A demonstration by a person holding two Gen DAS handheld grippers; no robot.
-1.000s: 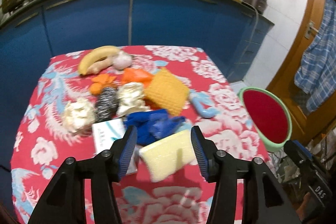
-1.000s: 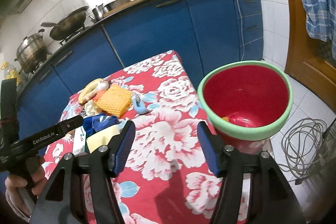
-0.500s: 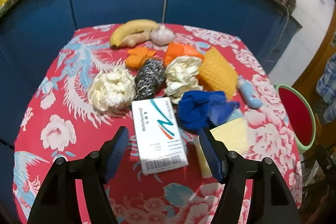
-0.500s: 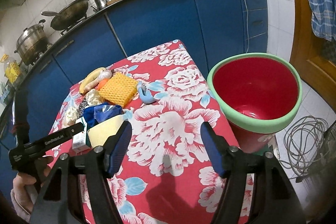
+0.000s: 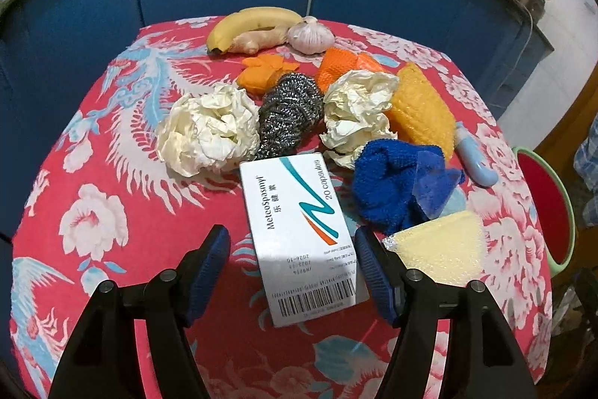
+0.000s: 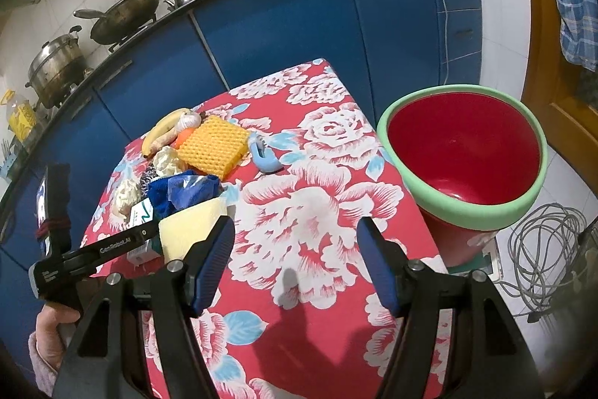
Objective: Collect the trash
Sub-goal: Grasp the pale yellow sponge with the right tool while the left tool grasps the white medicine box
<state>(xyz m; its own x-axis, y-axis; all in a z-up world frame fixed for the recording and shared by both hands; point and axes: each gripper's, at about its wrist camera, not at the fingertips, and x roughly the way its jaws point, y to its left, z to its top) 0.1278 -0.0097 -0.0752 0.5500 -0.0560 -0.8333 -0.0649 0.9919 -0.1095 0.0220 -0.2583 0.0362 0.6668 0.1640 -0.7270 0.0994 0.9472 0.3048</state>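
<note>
Where blue cabinets (image 6: 284, 36) back a floral-clothed table (image 5: 112, 212), both grippers' jaws wide apart, empty.

A white medicine box (image 5: 301, 234) lay flat on the floral cloth; two crumpled paper balls (image 5: 209, 133) were beside it, a green-rimmed red bin (image 6: 465, 156) off the table's edge.
</note>
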